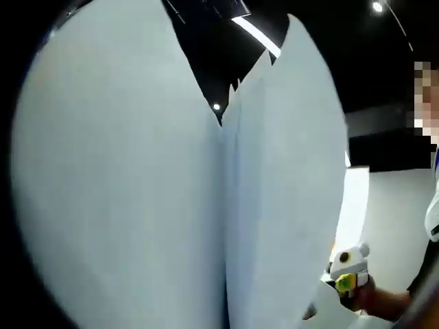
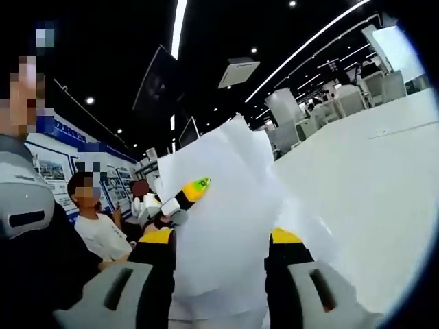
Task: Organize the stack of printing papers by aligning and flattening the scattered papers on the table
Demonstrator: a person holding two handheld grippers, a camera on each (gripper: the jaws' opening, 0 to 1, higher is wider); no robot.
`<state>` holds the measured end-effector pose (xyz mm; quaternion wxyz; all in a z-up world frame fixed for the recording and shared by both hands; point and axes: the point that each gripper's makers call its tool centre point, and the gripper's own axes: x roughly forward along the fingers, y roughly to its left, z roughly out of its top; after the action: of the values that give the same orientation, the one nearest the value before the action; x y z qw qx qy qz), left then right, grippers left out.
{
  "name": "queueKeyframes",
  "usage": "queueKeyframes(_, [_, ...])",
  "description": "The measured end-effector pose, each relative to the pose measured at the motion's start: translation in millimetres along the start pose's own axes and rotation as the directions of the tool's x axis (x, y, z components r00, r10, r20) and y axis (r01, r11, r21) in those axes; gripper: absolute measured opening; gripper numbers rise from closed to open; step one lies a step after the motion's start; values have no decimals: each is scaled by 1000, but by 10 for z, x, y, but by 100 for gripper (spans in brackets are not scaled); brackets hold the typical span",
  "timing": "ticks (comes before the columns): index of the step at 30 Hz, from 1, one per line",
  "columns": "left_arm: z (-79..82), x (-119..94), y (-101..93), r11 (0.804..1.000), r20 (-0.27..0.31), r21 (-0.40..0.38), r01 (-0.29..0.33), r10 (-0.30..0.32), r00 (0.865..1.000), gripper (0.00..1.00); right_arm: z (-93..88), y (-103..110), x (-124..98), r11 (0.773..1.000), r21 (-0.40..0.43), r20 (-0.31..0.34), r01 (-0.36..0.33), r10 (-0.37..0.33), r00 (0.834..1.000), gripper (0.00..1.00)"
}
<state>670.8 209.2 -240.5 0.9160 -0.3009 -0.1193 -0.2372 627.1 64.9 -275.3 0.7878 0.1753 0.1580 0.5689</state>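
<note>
The white printing papers (image 1: 171, 192) are lifted off the table and stand right against the left gripper view, splayed into two flaps that cover my left jaws. In the right gripper view the same papers (image 2: 219, 199) rise between my right gripper's (image 2: 221, 240) yellow-tipped jaws, which stand wide apart with the sheets filling the gap. My left gripper (image 2: 184, 197), with a yellow-green tip, is at the papers' left edge and seems clamped on them. The right gripper (image 1: 346, 273), held by a hand, sits at the papers' lower right corner.
The white table (image 2: 363, 199) stretches to the right of the papers. A person in grey and black (image 2: 31, 219) stands close on the left, with other people (image 2: 96, 226) behind. White chairs and tables (image 2: 343, 103) are far back.
</note>
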Motion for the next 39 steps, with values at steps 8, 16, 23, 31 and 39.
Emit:
queueKeyframes(8, [-29, 29, -10, 1000, -16, -16, -5, 5, 1000, 6, 352, -136, -166, 997, 69, 136, 30, -39, 990, 54])
queueKeyframes(16, [-51, 43, -39, 1000, -28, -18, 2, -2, 1000, 6, 419, -156, -238, 996, 84, 156, 30, -42, 987, 54])
queueKeyframes(23, [-33, 124, -124, 999, -47, -15, 34, -34, 998, 6, 515, -197, -308, 996, 61, 185, 68, -78, 980, 72])
queueKeyframes(31, [-19, 300, -532, 982, -123, -7, 190, -190, 974, 6, 626, -192, -409, 996, -11, 166, 89, -86, 982, 72])
queueKeyframes(39, [156, 483, -1042, 923, -199, -4, 385, -378, 904, 6, 881, -165, -473, 993, -80, 172, 82, -67, 983, 62])
